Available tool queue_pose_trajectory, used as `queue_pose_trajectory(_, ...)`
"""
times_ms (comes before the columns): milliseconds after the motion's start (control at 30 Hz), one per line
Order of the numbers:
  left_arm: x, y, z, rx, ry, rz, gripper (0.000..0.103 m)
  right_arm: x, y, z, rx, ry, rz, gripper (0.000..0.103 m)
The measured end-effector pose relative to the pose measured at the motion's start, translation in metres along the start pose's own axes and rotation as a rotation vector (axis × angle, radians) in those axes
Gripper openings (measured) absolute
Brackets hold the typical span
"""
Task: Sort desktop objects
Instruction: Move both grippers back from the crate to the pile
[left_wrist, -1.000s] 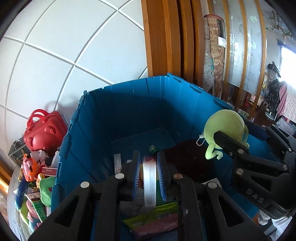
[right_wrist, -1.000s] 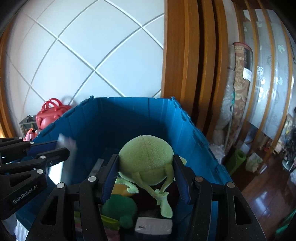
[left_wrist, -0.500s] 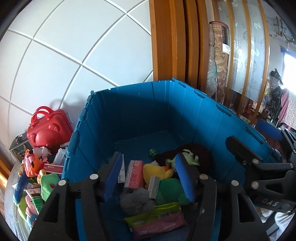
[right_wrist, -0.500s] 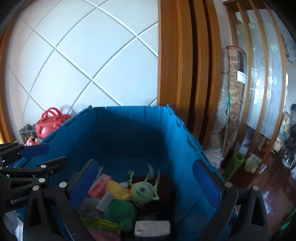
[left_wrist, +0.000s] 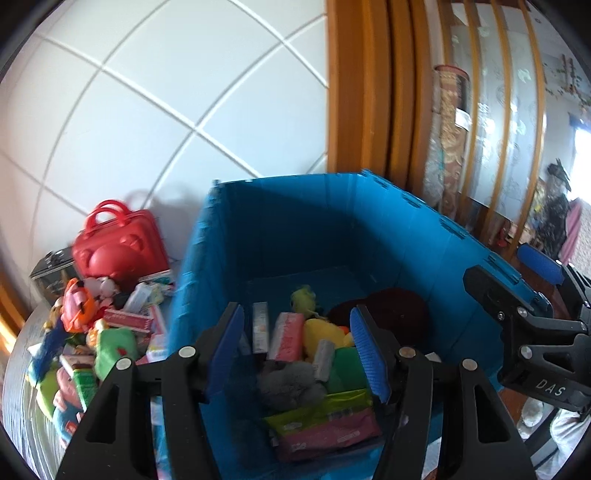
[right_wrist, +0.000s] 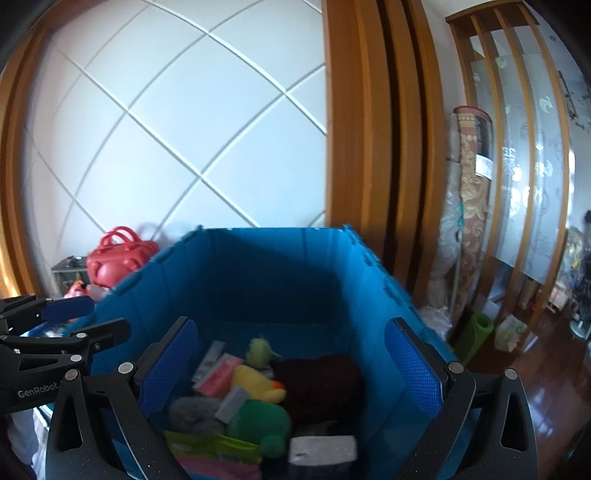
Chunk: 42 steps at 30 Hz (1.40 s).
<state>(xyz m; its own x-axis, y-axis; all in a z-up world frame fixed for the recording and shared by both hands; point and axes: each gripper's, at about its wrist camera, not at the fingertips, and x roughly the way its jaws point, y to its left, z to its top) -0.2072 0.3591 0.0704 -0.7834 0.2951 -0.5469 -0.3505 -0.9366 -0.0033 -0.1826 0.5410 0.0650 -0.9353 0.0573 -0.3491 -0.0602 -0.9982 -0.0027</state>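
A blue crate (left_wrist: 295, 229) holds several sorted items: a small green one-eyed plush (right_wrist: 260, 350), a yellow duck plush (right_wrist: 258, 384), a dark red cloth (right_wrist: 321, 380), pink packets and a grey fluffy toy. My left gripper (left_wrist: 297, 354) is open and empty above the crate's near left side. My right gripper (right_wrist: 291, 369) is wide open and empty above the crate; it also shows at the right of the left wrist view (left_wrist: 524, 295). A pile of unsorted toys and packets (left_wrist: 99, 332) lies left of the crate.
A red toy case (left_wrist: 118, 251) stands behind the pile against a white panelled wall. A wooden door frame (right_wrist: 369, 147) and a rolled rug (right_wrist: 469, 206) stand to the right. Wooden floor (right_wrist: 546, 406) lies at the far right.
My right gripper opened and dropped the green plush into the crate. My left gripper opened and released a clear flat item. Both grippers then drew back slightly, the left shifting left.
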Motion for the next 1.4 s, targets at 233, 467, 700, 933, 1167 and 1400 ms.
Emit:
queue_pose_trajectory(233,-0.039,0.068,-0.034,-0.077,-0.033,0.144,0.059,-0.007,0.065,-0.003,-0.042,-0.038,0.156,0.103)
queue_pose_trajectory(467,-0.066,0.166,-0.081,-0.187,0.01,0.309,0.059,-0.017,0.152,-0.006,-0.136,-0.069,0.315,0.103)
queue_pose_trajectory(700,-0.077,0.266,-0.145,-0.297,0.136,0.441,0.059,-0.024,0.238,-0.021,-0.203,-0.057,0.45,0.103)
queue_pose_trajectory(933,-0.065,0.334,-0.226,-0.354,0.328,0.45,0.059,-0.008,0.315,-0.065,-0.267,0.098,0.517,0.103)
queue_pose_trajectory(1167,-0.032,0.363,-0.297,-0.399,0.499,0.408,0.059,0.004,0.366,-0.123,-0.418,0.238,0.535,0.103)
queue_pose_trajectory(1400,0.007,0.371,-0.338,-0.435,0.616,0.342,0.059,0.048,0.387,-0.182,-0.429,0.479,0.553,0.103)
